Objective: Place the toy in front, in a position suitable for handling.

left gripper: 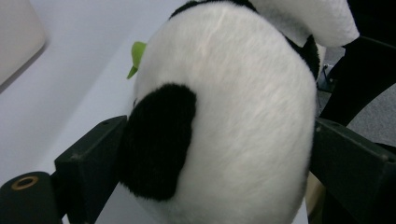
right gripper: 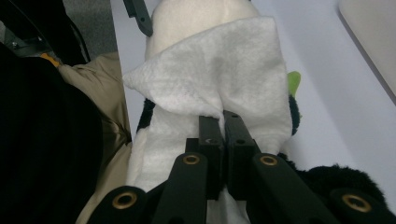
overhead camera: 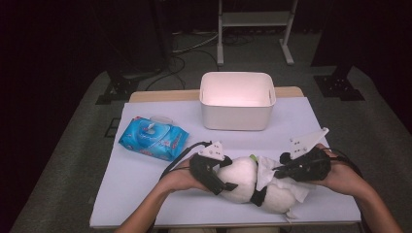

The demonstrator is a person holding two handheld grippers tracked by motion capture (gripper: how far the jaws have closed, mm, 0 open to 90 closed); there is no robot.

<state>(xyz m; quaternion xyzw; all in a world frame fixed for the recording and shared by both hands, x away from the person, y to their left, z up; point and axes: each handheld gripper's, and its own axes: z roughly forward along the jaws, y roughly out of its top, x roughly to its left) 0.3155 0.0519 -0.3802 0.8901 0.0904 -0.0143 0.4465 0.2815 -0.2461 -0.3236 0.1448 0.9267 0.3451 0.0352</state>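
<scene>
A white sheet [overhead camera: 145,184] covers the table, which stands on grey carpet [overhead camera: 58,160] in a dark room; a white metal frame [overhead camera: 255,19] and loose cables [overhead camera: 189,46] lie on the floor at twelve o'clock. Toward twelve o'clock on the sheet sits a white bin [overhead camera: 237,100], its inside bare and lit pinkish. At ten o'clock lies a blue wet-wipe pack [overhead camera: 153,138], lid closed, a wipe poking up through it. Near six o'clock a plush panda [overhead camera: 245,180] lies on its side on the sheet, between the two tools. The left gripper [overhead camera: 224,185] spans the panda's white head, jaws spread wide on either side, one at the black ear patch [left gripper: 159,140]; the pads rest at the fur, hardly squeezing. The right gripper [overhead camera: 278,170] is clenched on a white wipe [right gripper: 215,84], draped over the panda's body.
</scene>
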